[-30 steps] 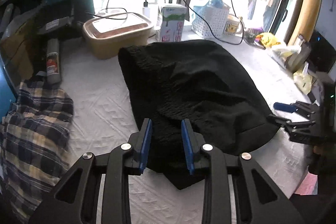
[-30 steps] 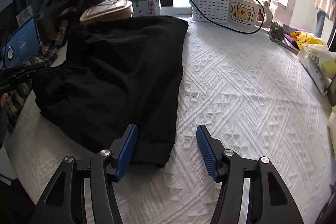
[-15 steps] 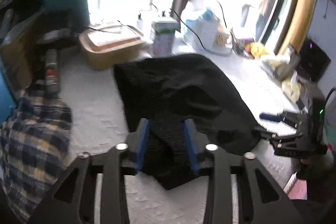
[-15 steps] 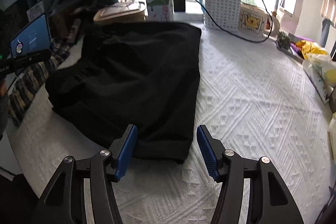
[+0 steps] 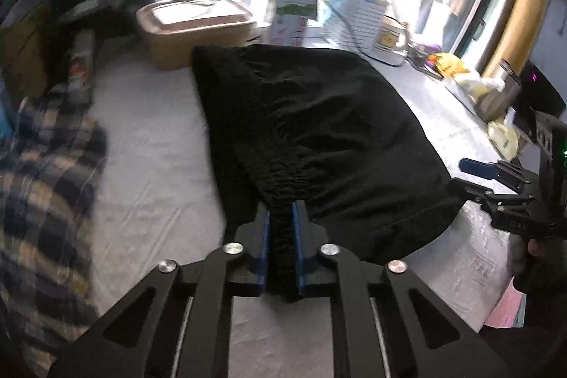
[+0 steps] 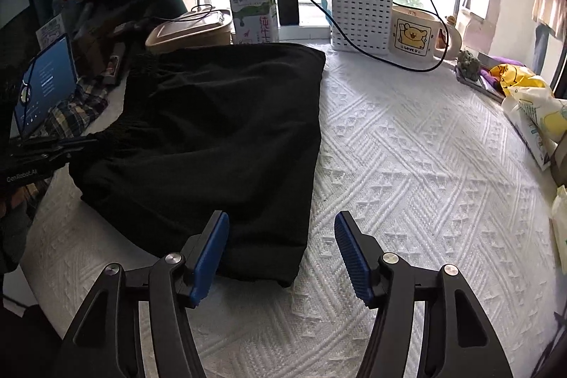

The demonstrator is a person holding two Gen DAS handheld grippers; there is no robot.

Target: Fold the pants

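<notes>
1. Left gripper (image 5: 280,218) is pinching the gathered waistband of the black pants (image 5: 319,137); blue pads (image 5: 263,236) are sitting close together with black fabric bunched between them.
2. Right gripper (image 6: 280,250) is hovering with its jaws spread wide, holding nothing; the near hem corner of the pants (image 6: 219,137) is lying between its left pad (image 6: 209,257) and the open gap, no visible contact.
3. Pants are lying folded on the white textured bedspread (image 6: 425,165), left of its centre in the right wrist view, with the far edge reaching toward the windowsill clutter.
4. Plaid shirt (image 5: 46,172) is lying crumpled to the left of the pants, apart from them.
5. Tan lidded box (image 5: 195,27) and milk carton (image 6: 253,18) are sitting just behind the far edge of the pants.
6. White slotted basket (image 6: 361,18) and bear-print mug (image 6: 414,32) are standing beside the carton; a black cable (image 6: 400,62) is looping across in front of them.
7. Tablet (image 6: 46,84) with a lit blue screen is leaning at far left in the right wrist view.
8. Left wrist view is motion-blurred; finer detail there is unreadable.
</notes>
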